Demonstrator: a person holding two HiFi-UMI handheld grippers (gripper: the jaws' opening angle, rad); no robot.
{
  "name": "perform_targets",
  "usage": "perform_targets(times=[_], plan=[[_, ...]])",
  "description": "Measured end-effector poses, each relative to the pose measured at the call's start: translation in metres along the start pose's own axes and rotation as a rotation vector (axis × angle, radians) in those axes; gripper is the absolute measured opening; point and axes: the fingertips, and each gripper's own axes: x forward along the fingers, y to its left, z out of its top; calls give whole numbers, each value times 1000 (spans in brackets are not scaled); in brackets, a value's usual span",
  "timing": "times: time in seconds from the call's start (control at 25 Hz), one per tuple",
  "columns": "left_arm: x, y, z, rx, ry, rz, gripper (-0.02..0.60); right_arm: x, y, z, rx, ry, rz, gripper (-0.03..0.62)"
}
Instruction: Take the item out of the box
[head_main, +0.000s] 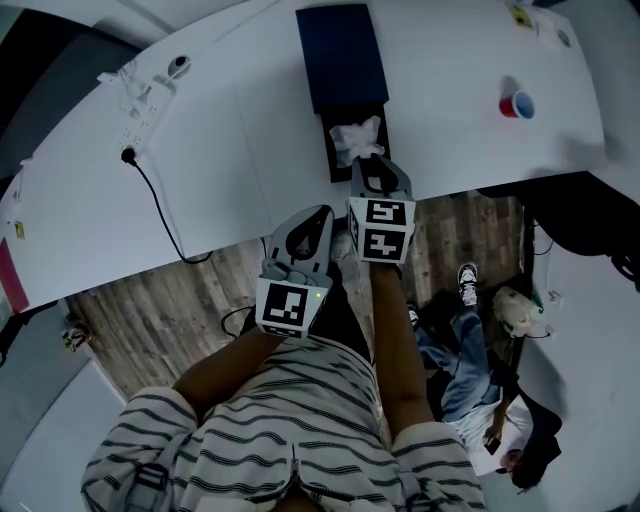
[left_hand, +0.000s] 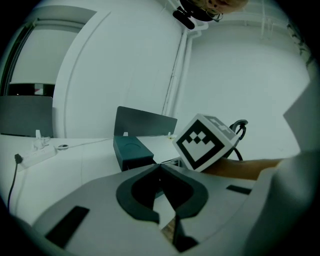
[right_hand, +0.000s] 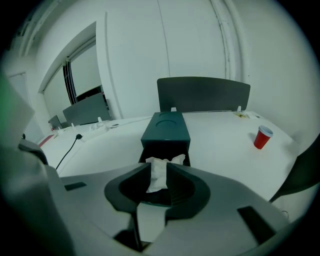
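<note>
Starting at the left of the white table (head_main: 250, 130), a power strip (head_main: 140, 115) lies with its black cable (head_main: 160, 210) trailing to the near edge. The left gripper (head_main: 322, 215) hangs over that edge, jaws clenched tip to tip on nothing, well short of the box.

The dark blue box (head_main: 342, 55) sits mid-table with its drawer (head_main: 335, 165) slid out toward the person, and the item, a wad of white paper (head_main: 357, 138), rests in that drawer, poking above its rim.

Just right of it, the right gripper (head_main: 378, 165) points down at the drawer with jaws spread. Its own view shows the wad between them, not pinched.

The wad looks feather-light, soft and crushable, likely to tear or slip if nipped at a corner. The raised middle fold seems the best place to take hold.

A red cup (head_main: 517, 104) stands far right, well apart.
</note>
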Motion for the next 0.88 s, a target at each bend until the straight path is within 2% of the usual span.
perform_targets(times=[0.88], plan=[[21,26,-6,-32,25,23,25,71,-14,-23,-93,224,-34,115]])
